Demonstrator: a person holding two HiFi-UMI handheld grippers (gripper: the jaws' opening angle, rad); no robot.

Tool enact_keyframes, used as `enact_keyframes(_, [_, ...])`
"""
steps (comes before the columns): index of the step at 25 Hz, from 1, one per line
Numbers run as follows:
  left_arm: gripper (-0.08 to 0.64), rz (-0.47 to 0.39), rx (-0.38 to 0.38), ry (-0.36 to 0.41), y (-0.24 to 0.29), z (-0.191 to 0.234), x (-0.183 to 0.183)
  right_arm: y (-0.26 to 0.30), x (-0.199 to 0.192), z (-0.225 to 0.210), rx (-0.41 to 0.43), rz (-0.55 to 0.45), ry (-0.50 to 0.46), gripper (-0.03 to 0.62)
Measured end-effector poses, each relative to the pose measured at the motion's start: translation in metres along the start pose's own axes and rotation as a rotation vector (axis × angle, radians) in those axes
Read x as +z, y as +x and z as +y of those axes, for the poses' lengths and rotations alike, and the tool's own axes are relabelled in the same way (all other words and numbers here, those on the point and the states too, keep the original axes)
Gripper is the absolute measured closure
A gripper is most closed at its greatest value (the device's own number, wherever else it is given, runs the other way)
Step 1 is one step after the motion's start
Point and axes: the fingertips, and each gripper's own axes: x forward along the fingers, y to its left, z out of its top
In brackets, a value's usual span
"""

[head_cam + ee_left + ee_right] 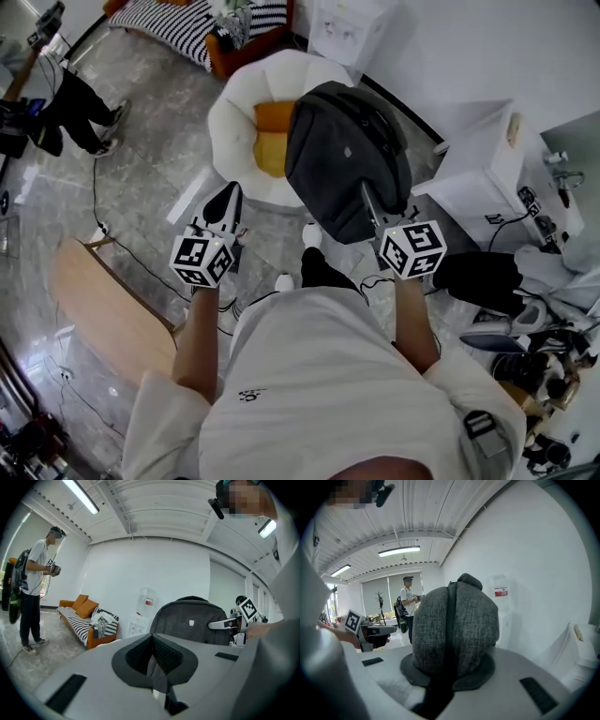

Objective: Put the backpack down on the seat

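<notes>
Clamped on backpack (342,141) with right gripper (367,194) jaws, left gripper (228,199) jaws together, idle; risks swinging off seat (234,112) rim from one-sided hold.

I can read no words anywhere: the pale badge (191,622) on my backpack (176,620) and the red label (148,602) on the water dispenser (140,620) are too small.

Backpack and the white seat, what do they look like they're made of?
Backpack: probably woven fabric, grey and matte; a heathered weave shows close up. Seat: looks like soft white upholstery, matte, puffed into rounded lobes; exact cloth unclear.
</notes>
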Motion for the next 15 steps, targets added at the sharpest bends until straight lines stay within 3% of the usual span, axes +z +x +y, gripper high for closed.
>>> enact_keyframes(15, [0.544,-0.011,0.113,-0.021,0.109,0.033,0.037,0.113,0.047,-0.076,0.133,0.019,-0.031,0.522])
